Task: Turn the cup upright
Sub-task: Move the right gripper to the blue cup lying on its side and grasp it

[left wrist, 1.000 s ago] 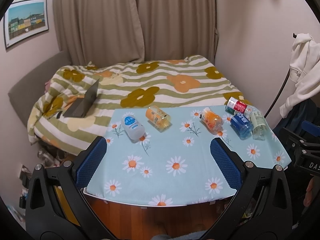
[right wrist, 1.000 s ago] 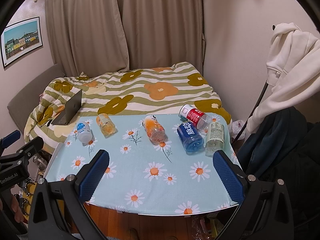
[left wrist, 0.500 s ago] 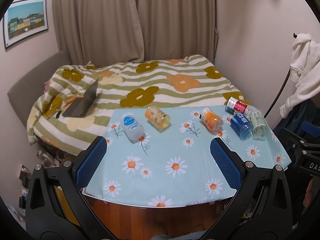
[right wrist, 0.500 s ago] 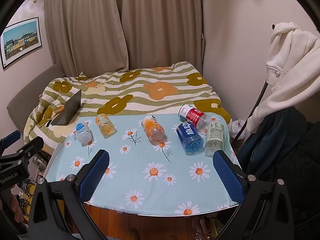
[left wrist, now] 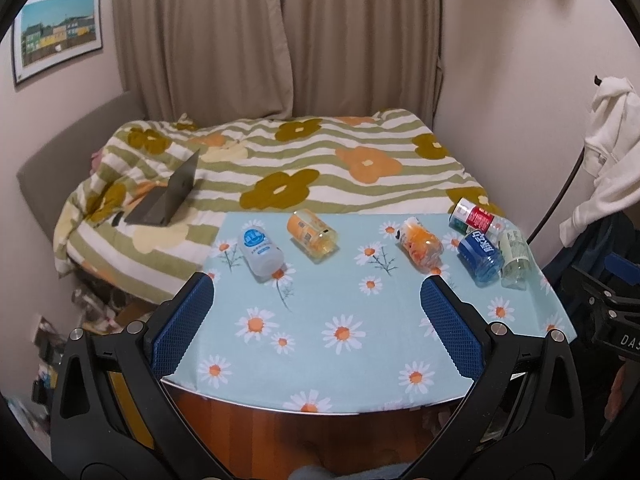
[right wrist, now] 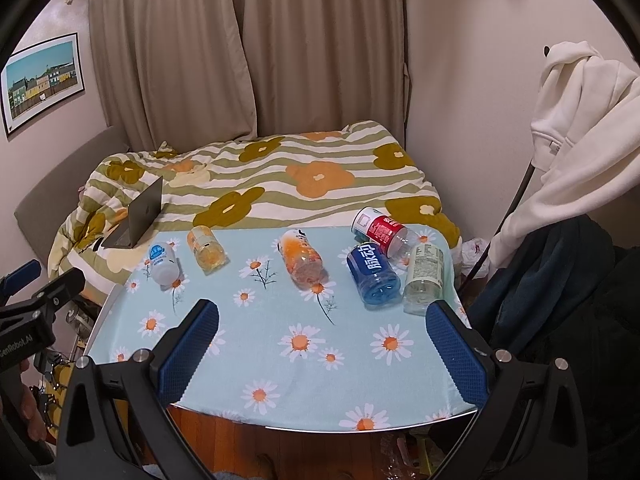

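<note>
Nothing on the table is shifting between the earlier frames and now; both grippers are hovering in almost the same spot, only drifting a touch.

From the left wrist view, the left gripper (left wrist: 316, 292) is hanging over the near edge of the table (left wrist: 344, 360) with its blue pads spread wide and gripping nothing. Six cut-bottle cups are lying on their sides along the far edge: the white-blue cup (left wrist: 261, 252) and the yellow cup (left wrist: 314, 234) ahead and slightly left, the orange cup (left wrist: 420, 245) ahead toward the right finger, and the red cup (left wrist: 474, 218), blue cup (left wrist: 480, 255) and pale green cup (left wrist: 515, 254) bunched at the far right. All are lying well apart from the fingers.

From the right wrist view, the right gripper (right wrist: 322, 326) is likewise standing wide and empty above the near half of the table. The blue cup (right wrist: 374, 274) and pale green cup (right wrist: 424, 278) are lying side by side, apparently touching, just beyond its right finger; the orange cup (right wrist: 303, 260) is resting straight ahead.

No cup is standing yet, so I judge the task is only beginning: approaching, gripping and righting are all remaining.
</note>
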The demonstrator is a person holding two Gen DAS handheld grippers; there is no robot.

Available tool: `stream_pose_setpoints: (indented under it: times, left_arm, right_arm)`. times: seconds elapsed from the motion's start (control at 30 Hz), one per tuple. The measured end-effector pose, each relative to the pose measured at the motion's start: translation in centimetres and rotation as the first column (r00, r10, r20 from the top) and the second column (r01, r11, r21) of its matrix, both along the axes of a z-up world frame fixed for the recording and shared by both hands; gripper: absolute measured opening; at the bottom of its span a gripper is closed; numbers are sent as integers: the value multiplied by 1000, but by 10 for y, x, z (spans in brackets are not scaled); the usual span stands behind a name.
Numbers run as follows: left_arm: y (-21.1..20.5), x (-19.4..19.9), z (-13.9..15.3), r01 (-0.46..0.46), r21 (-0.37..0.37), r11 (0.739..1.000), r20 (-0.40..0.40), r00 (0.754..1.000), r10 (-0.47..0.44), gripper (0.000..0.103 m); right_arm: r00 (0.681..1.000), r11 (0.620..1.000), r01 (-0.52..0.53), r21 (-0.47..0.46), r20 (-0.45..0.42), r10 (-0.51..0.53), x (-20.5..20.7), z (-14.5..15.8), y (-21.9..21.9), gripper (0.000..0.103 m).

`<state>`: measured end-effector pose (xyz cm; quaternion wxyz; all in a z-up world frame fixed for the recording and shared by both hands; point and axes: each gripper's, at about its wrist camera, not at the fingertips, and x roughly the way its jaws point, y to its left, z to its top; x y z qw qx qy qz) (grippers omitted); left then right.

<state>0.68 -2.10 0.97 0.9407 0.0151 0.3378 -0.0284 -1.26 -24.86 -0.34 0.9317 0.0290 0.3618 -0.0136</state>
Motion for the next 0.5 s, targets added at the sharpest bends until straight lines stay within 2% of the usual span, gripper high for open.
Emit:
stream_pose_setpoints:
  times: [0.27,0.5]
  left_arm:
    - [-11,10,-18,-91,-32,995,-56,994,89,103]
    - [-16,31,-50,-144,-26,989,-133,981,140,103]
  right_arm:
    - [997,997,-71,-35,-45,69,21,-9,-35,103]
    - [983,988,-147,-50,-122,140,66,-39,-55,103]
